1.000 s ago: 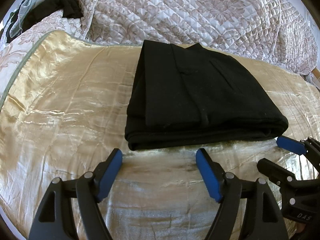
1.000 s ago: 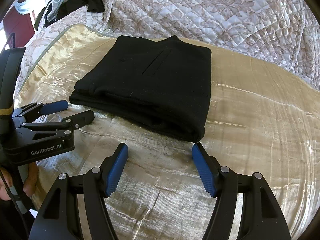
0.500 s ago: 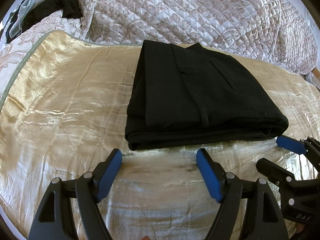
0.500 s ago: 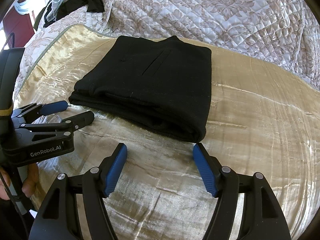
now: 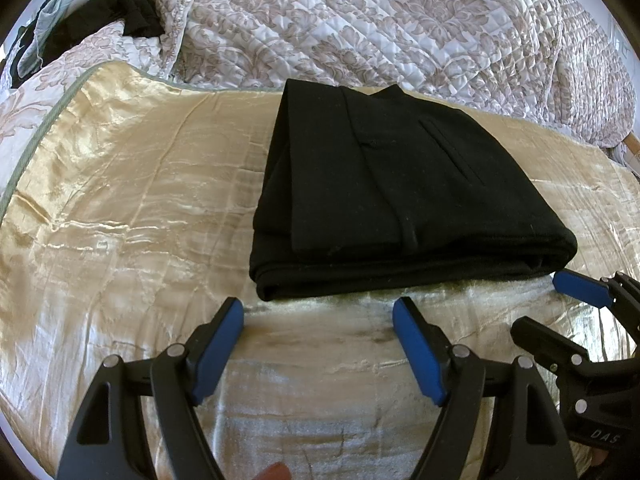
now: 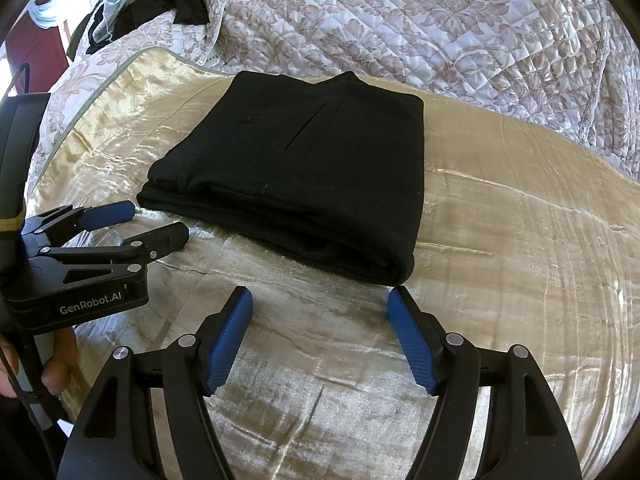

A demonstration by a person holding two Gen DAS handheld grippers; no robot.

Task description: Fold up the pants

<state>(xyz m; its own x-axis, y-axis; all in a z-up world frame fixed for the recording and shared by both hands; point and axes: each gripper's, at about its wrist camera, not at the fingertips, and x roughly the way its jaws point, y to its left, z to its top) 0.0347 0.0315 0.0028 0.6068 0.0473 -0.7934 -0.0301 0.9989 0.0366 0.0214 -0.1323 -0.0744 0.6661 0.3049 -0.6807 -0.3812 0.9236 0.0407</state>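
The black pants point(image 5: 384, 196) lie folded in a neat stack near the far edge of the gold bedspread point(image 5: 120, 208). Just short of their near edge, the left gripper point(image 5: 318, 320) and right gripper point(image 6: 320, 308) both hang spread apart, empty, touching nothing.

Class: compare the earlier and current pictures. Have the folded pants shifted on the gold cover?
No. The pants keep the same place against the gold cover's far edge in both views.

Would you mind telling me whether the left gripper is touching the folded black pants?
Apart. In the left wrist view, the left gripper is open, and a strip of gold bedspread shows between its fingers and the near edge of the black pants.
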